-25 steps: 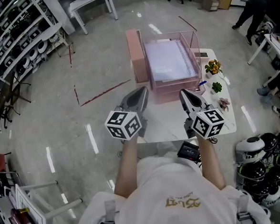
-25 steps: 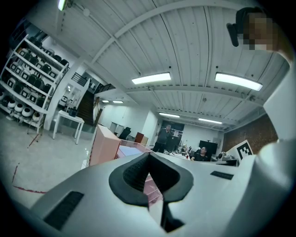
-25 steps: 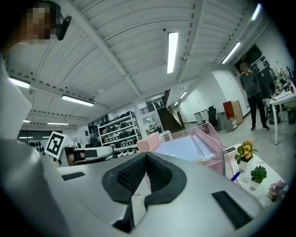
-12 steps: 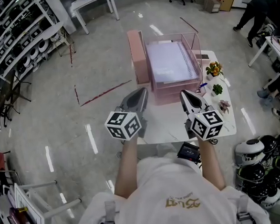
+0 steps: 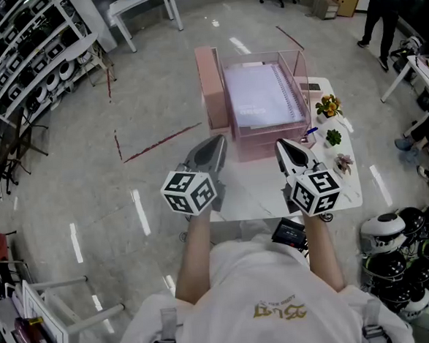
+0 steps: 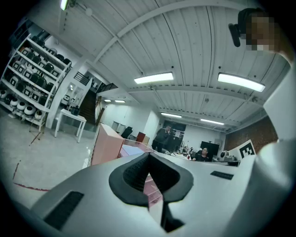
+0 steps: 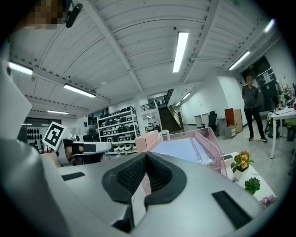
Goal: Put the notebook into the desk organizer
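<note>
A white spiral notebook (image 5: 260,96) lies flat in the top tray of the pink wire desk organizer (image 5: 210,87) at the far end of the small white table (image 5: 260,195). My left gripper (image 5: 218,141) hovers just short of the organizer's near left corner, its jaws shut with nothing between them. My right gripper (image 5: 281,144) is held near the organizer's near right corner, likewise shut and empty. In the right gripper view the notebook (image 7: 178,150) and the organizer's pink wire rim (image 7: 215,143) show beyond the closed tips (image 7: 145,157). The left gripper view shows the closed tips (image 6: 148,159) and the organizer's pink side (image 6: 105,146).
Small potted plants (image 5: 327,105) (image 5: 333,134) and a blue pen (image 5: 308,130) sit along the table's right side. A dark device (image 5: 288,231) lies at the near table edge. Helmets (image 5: 395,242) are stacked on the right, shelves (image 5: 24,63) stand on the left, and a person (image 5: 379,5) stands far back.
Both grippers stay almost where they were; the right one has shifted only slightly. The person at the far back right has moved.
</note>
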`<action>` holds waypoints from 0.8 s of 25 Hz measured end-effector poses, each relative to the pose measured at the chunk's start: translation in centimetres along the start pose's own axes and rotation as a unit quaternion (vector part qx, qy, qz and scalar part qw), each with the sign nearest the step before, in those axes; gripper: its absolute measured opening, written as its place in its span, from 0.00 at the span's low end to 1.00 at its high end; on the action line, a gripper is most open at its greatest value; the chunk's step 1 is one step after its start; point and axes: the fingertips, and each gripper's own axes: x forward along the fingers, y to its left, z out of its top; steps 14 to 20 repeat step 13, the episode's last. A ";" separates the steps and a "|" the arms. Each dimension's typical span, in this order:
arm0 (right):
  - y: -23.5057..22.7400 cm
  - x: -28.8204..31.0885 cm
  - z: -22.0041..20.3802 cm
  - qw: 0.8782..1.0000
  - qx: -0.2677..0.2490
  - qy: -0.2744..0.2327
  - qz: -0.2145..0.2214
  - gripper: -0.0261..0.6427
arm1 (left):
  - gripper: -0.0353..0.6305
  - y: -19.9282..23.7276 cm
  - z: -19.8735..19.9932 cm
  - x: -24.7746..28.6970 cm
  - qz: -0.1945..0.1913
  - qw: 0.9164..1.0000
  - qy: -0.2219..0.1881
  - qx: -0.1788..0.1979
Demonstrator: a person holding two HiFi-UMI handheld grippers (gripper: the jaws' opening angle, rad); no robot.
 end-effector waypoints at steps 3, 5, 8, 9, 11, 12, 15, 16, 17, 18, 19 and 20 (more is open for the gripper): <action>0.2 -0.1 0.0 1.000 -0.001 0.000 0.002 0.06 | 0.08 -0.1 0.0 -0.2 0.000 1.000 0.000 -0.001; 0.4 -0.2 -0.1 1.000 -0.002 0.000 0.003 0.06 | 0.08 -0.2 -0.1 -0.2 0.000 1.000 0.000 -0.001; 0.3 -0.4 -0.3 1.000 0.000 0.001 0.005 0.06 | 0.08 -0.3 -0.3 -0.2 0.000 1.000 0.002 -0.001; 0.3 -0.4 -0.3 1.000 0.001 0.001 0.005 0.06 | 0.08 -0.4 -0.3 -0.1 -0.001 1.000 0.003 -0.001; 0.2 -0.4 -0.3 1.000 0.002 0.001 0.006 0.06 | 0.08 -0.4 -0.5 0.0 -0.002 1.000 0.003 -0.001; 0.1 -0.4 -0.4 1.000 0.003 0.000 0.006 0.06 | 0.08 -0.5 -0.5 0.1 -0.002 1.000 0.003 -0.001; 0.1 -0.4 -0.4 1.000 0.003 0.000 0.007 0.06 | 0.08 -0.5 -0.6 0.1 -0.003 1.000 0.003 -0.001; 0.1 -0.4 -0.4 1.000 0.003 0.000 0.007 0.06 | 0.08 -0.5 -0.6 0.1 -0.003 1.000 0.003 -0.001; 0.1 -0.4 -0.4 1.000 0.003 0.000 0.007 0.06 | 0.08 -0.5 -0.6 0.1 -0.003 1.000 0.003 -0.001; 0.1 -0.4 -0.4 1.000 0.003 0.000 0.007 0.06 | 0.08 -0.5 -0.6 0.1 -0.003 1.000 0.003 -0.001; 0.1 -0.4 -0.4 1.000 0.003 0.000 0.007 0.06 | 0.08 -0.5 -0.6 0.1 -0.003 1.000 0.003 -0.001; 0.1 -0.4 -0.4 1.000 0.003 0.000 0.007 0.06 | 0.08 -0.5 -0.6 0.1 -0.003 1.000 0.003 -0.001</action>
